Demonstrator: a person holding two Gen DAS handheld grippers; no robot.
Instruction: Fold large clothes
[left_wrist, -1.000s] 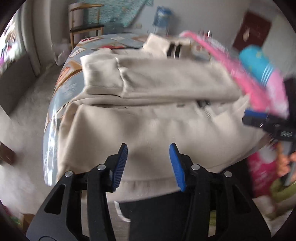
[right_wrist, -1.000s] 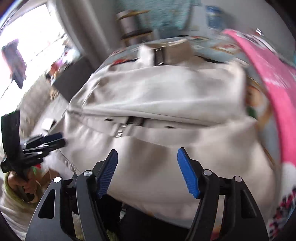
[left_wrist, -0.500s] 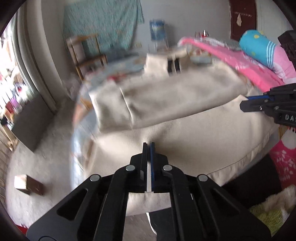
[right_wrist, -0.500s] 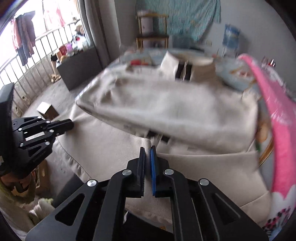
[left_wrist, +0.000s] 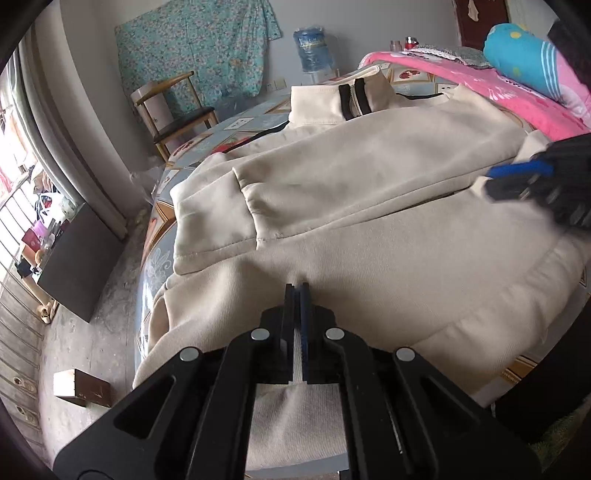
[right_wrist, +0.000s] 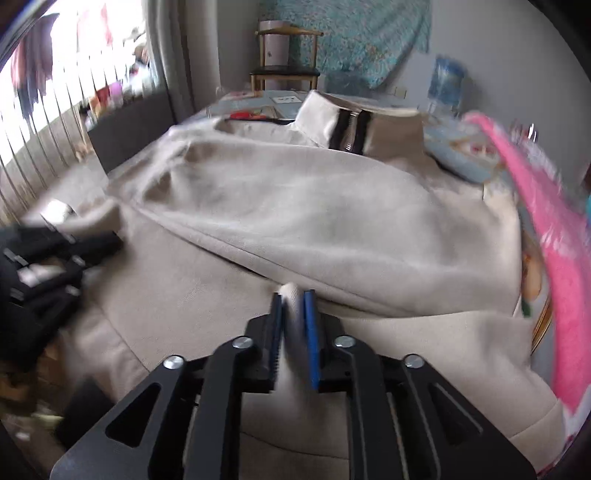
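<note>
A large cream zip jacket (left_wrist: 369, 177) lies on the bed, collar at the far end, one sleeve folded across its front. My left gripper (left_wrist: 297, 286) is shut on the jacket's near lower part, and the cloth puckers at its tips. In the right wrist view the same jacket (right_wrist: 295, 206) fills the middle. My right gripper (right_wrist: 293, 295) has a fold of the jacket's cloth between its pads; its jaws are opening a little and the cloth still touches both pads. Each gripper shows at the edge of the other's view: right gripper (left_wrist: 517, 177), blurred left gripper (right_wrist: 92, 243).
The bed has a patterned sheet (left_wrist: 243, 122), with a pink blanket (left_wrist: 498, 85) and a blue pillow (left_wrist: 524, 62) along its right side. A wooden chair (left_wrist: 173, 110) and a water bottle (left_wrist: 312, 50) stand beyond it. A dark cabinet (left_wrist: 77, 258) and a small box (left_wrist: 81, 387) sit on the floor at left.
Both grippers were open over the jacket's lower edge and have shut on its cloth. The right jaws have since parted slightly around a thicker fold. Both views sit closer over the jacket.
</note>
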